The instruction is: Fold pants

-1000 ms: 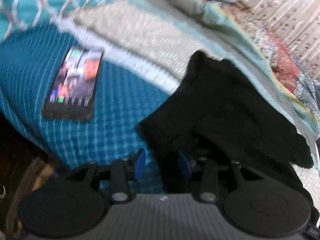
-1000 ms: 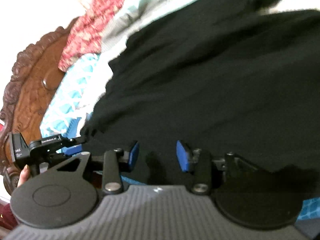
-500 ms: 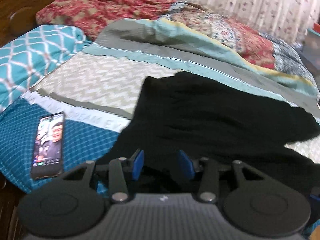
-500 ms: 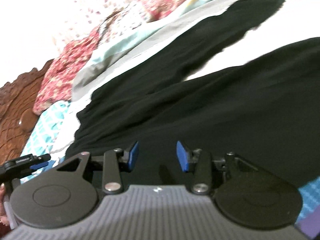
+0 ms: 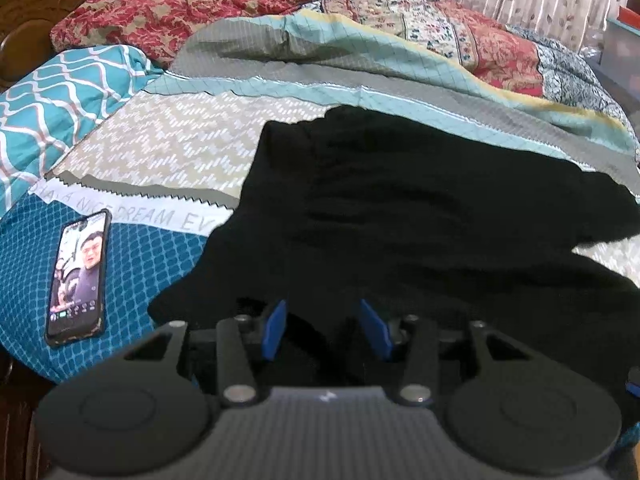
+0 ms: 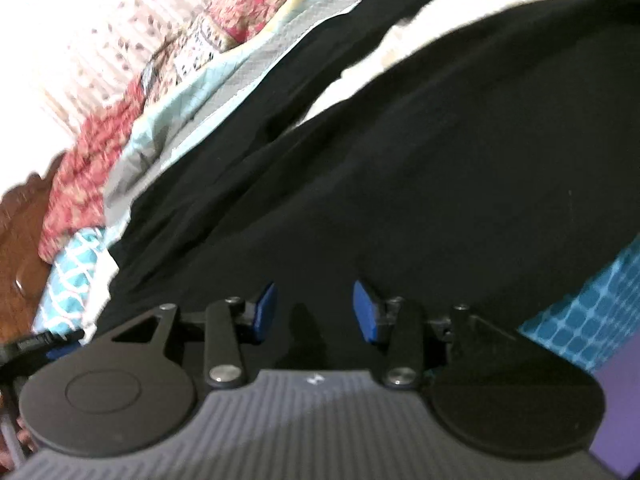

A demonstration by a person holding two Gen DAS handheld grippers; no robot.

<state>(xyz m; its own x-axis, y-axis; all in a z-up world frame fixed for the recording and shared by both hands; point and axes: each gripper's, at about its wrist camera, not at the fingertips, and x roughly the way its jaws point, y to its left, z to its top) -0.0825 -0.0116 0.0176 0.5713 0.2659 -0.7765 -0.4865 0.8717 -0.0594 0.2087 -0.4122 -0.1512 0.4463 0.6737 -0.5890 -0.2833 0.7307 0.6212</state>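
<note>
**Ana:** Both claws stood with their jaws apart. The left gripper [image 5: 326,330] had just been opening wider, and I saw black cloth under and ahead of its blue pads [image 5: 273,330] but nothing pinched between them.

**Ben:** And the right gripper [image 6: 314,312]?

**Ana:** Its pads were spread by a similar gap, over dark fabric, gripping nothing that I could make out. That view was blurred, so I judged it to be on the move.

**Ben:** Where were the pants [image 5: 400,216]?

**Ana:** Spread on the bed [image 5: 132,252] straight ahead of the left claw and reaching up to it. Ahead of the right claw the two legs [image 6: 460,152] ran away toward its upper right, split by a pale wedge of bedding, so the garment lay open and not yet doubled over.

**Ben:** Why jaws apart, then?

**Ana:** My guess: the cloth had been laid flat on purpose, and each claw was free to take a fresh hold on an edge for the first fold. Flat, limp fabric needs two holds or it sags.

**Ben:** Anything in the way?

**Ana:** A phone [image 5: 78,276] with a lit screen lay to the left of the left claw, apart from the pants. A heaped quilt [image 5: 360,52] sat beyond them, at the far side.
</note>
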